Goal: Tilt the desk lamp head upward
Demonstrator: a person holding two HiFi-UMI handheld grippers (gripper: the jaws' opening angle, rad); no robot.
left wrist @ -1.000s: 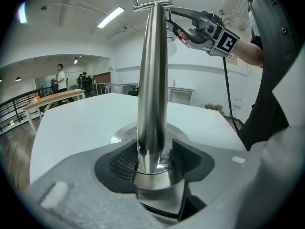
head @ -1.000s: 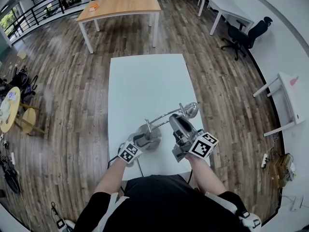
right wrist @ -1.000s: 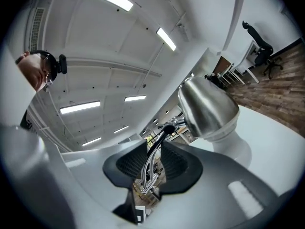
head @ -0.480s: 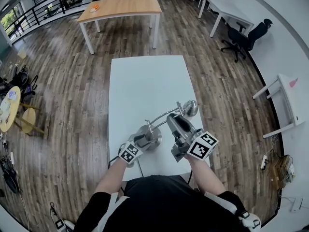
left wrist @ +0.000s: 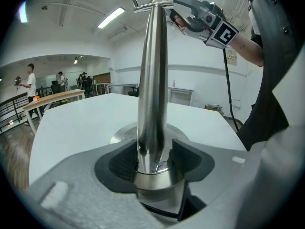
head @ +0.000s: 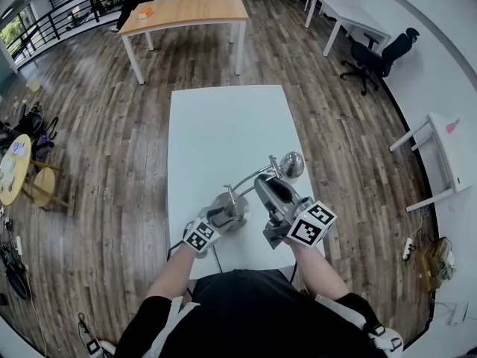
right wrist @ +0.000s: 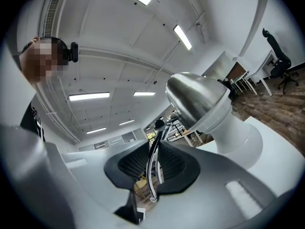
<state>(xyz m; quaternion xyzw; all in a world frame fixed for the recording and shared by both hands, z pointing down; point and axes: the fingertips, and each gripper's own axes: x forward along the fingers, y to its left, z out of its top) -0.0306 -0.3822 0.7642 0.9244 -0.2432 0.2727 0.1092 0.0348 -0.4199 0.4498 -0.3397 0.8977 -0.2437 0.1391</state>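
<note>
Task item: a polished chrome desk lamp [head: 250, 179] stands near the front edge of a long white rectangular table [head: 223, 125], directly before the person.

Left gripper [left wrist: 152, 162]: clamped on the lamp's tapered upright post [left wrist: 152, 80], just above the round metal base [left wrist: 119, 135]. Both pads are in contact.

Right gripper [right wrist: 153, 168]: held level, with the thin curved arm [right wrist: 153, 161] between its pads, just behind the dome-shaped silver head [right wrist: 198, 99]. The jaws have just been closing and now pinch that arm. In the head view this gripper's body covers part of the arm. The head [head: 292, 164] projects beyond it, above the table.

Surroundings:
- A wooden-topped table [head: 186, 10] stands beyond the white one on dark plank flooring [head: 112, 140].
- A black office chair [head: 384, 51] is far right.
- A small round yellow table [head: 19, 166] is far left.
- A bystander [left wrist: 29, 80] stands well back.
</note>
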